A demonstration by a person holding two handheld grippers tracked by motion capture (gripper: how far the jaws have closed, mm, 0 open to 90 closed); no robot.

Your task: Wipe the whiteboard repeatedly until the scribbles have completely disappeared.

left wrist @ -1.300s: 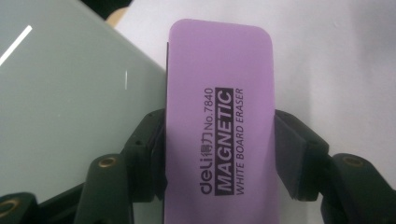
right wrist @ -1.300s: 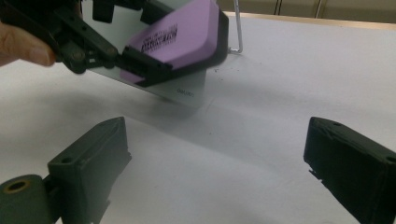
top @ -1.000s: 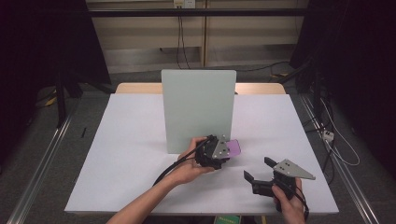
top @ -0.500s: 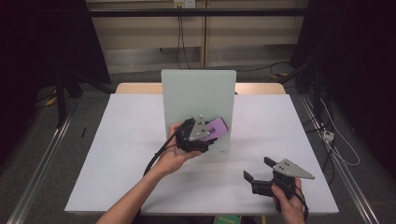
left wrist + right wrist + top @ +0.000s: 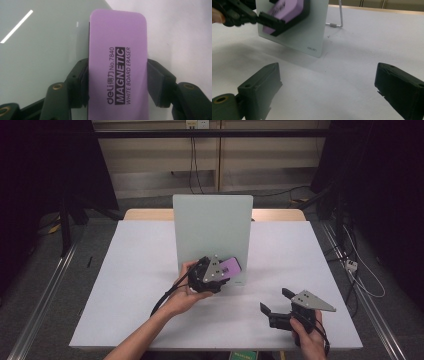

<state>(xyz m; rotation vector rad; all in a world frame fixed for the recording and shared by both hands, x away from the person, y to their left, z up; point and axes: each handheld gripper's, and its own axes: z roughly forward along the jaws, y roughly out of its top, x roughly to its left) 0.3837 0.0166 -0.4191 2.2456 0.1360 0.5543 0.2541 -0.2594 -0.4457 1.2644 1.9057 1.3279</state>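
High view: left gripper (image 5: 223,271) clamped on purple eraser (image 5: 229,267), just lifted off table (image 5: 130,285) onto whiteboard (image 5: 210,227) lower face; wiping looks next; right gripper (image 5: 276,302) idle, jaws wide, empty.

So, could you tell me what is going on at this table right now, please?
A person is working with a gripper in each hand. The left gripper is shut on a purple whiteboard eraser and holds it against the lower part of a small standing whiteboard in the middle of the white table. The right gripper rests near the table's front right with its jaws open and nothing between them.
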